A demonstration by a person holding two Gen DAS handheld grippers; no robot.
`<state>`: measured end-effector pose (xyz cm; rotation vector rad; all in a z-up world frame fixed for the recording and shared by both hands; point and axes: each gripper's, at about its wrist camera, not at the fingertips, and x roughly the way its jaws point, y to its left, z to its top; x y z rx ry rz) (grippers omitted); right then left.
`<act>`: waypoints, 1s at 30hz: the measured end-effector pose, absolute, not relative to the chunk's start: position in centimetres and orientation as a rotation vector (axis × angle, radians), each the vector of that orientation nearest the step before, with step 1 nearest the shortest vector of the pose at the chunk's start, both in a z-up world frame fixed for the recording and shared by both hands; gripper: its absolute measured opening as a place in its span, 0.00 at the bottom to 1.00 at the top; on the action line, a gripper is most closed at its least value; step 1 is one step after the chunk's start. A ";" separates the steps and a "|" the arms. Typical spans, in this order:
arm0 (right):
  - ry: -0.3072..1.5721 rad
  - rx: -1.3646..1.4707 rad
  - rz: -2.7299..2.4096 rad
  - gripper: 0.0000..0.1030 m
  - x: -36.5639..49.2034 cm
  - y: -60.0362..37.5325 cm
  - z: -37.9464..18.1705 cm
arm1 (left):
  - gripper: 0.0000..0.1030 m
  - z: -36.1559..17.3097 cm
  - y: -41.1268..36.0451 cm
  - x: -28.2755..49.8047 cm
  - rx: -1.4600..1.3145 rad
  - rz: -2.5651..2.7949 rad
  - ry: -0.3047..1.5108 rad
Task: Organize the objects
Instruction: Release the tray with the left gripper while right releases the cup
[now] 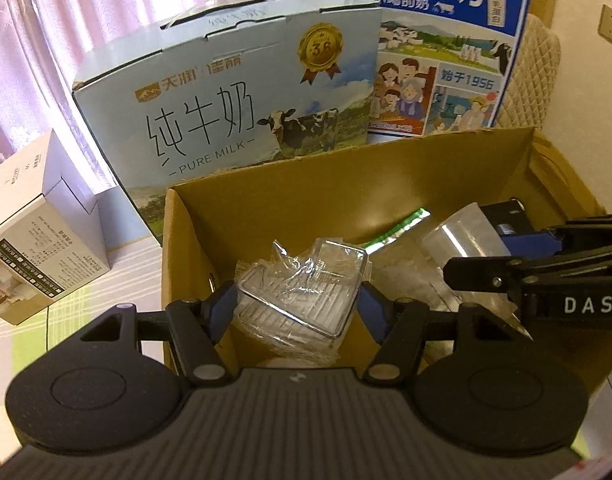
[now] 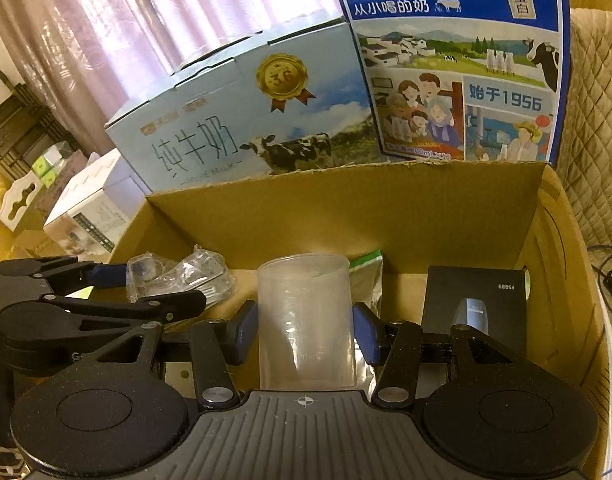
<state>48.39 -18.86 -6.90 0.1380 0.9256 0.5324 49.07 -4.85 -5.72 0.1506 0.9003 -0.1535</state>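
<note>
Open cardboard box [image 1: 265,208] in the near middle of both views, both grippers reaching in over its near edge.

Left gripper [image 1: 301,304]: blue pads pinching a clear plastic container [image 1: 293,300] wrapped in crinkled film, held tilted above the left part of the box interior. Seen from the right wrist view as the left gripper [image 2: 129,292] coming in from the left, with the clear plastic container [image 2: 177,276] at its tips.

Right gripper [image 2: 306,328]: pads pressed against both sides of a translucent measuring cup [image 2: 306,320], upright, mouth up, inside the box near the middle. In the left wrist view, right gripper [image 1: 502,256] entering from the right, the measuring cup [image 1: 462,236] lying across the view between its fingers.

Green-and-silver foil sachet [image 2: 366,272] just behind the cup, leaning toward the far wall. Black carton [image 2: 474,300] marked FS889 at the right of the box floor.

Behind the box, pale blue milk case [image 1: 225,100] printed PURE MILK with a cow, and to its right a taller dark blue milk case [image 2: 458,60]. Small white box [image 1: 37,232] far left on the checked tablecloth [image 1: 89,304]. Pink curtain [image 2: 165,12] along the far side; quilted beige cushion [image 2: 598,120] at the right.
</note>
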 end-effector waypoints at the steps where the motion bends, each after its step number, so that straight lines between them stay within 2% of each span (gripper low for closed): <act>1: 0.926 0.140 0.532 0.47 48.5 -18.8 -6.9 | 0.61 -5.9 -4.8 49.4 0.151 -0.149 0.903; 6: 0.925 0.141 0.537 0.47 48.5 -18.7 -7.0 | 0.67 -6.3 -4.3 50.0 0.138 -0.143 0.903; 19: 0.934 0.119 0.575 0.47 48.1 -17.3 -7.3 | 0.70 -5.4 -3.6 49.4 0.151 -0.143 0.878; 20: 0.938 0.122 0.568 0.49 48.2 -17.2 -7.3 | 0.70 -5.3 -3.5 49.4 0.144 -0.147 0.877; 23: 0.906 0.147 0.543 0.72 48.0 -17.6 -6.8 | 0.70 -5.0 -3.3 49.0 0.136 -0.151 0.874; 30: 0.853 0.170 0.520 0.75 46.6 -19.5 -4.6 | 0.76 -3.9 -3.1 47.5 0.120 -0.151 0.856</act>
